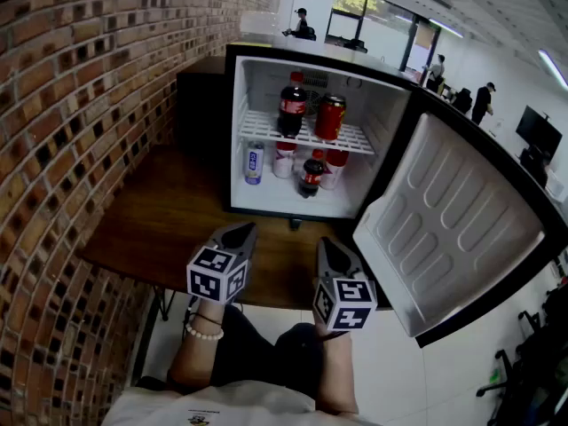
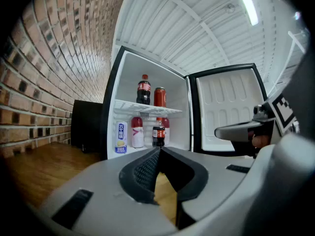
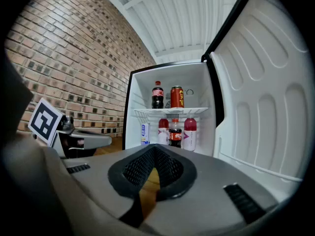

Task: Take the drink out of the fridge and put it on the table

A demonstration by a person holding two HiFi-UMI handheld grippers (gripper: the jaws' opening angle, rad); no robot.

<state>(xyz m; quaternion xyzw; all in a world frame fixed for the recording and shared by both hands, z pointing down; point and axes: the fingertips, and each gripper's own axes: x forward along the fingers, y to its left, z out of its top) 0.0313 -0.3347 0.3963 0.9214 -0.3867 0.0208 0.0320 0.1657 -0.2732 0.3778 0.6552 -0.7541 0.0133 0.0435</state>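
Both of your jaws are pressed together with nothing between them. The left gripper [image 1: 243, 230] and right gripper [image 1: 327, 243] sit side by side, tips toward the open fridge [image 1: 263, 87]. Only the gripper views show the ribbed black pads meeting at their tips, with the wood of the counter [image 1: 169, 220] below them.

Ahead of both jaws, every drink is inside the fridge. A cola bottle [image 1: 292, 106] and a red can [image 1: 330, 118] stand on the white wire shelf [image 1: 357, 140]. Under it are a white can [image 1: 255, 162], two pink-capped bottles [image 1: 284, 160] and a small cola [image 1: 311, 176] in front.

Only the head view shows your beaded bracelet [image 1: 206, 331] and people [image 1: 302, 23] in the bright room beyond the fridge. Only the gripper views show the ribbed white ceiling [image 2: 197, 28].

The counter is dark wood. A rough brick wall [image 1: 71, 105] runs left of the left jaws, and the moulded white door [image 1: 453, 229] hangs open right of the right jaws.
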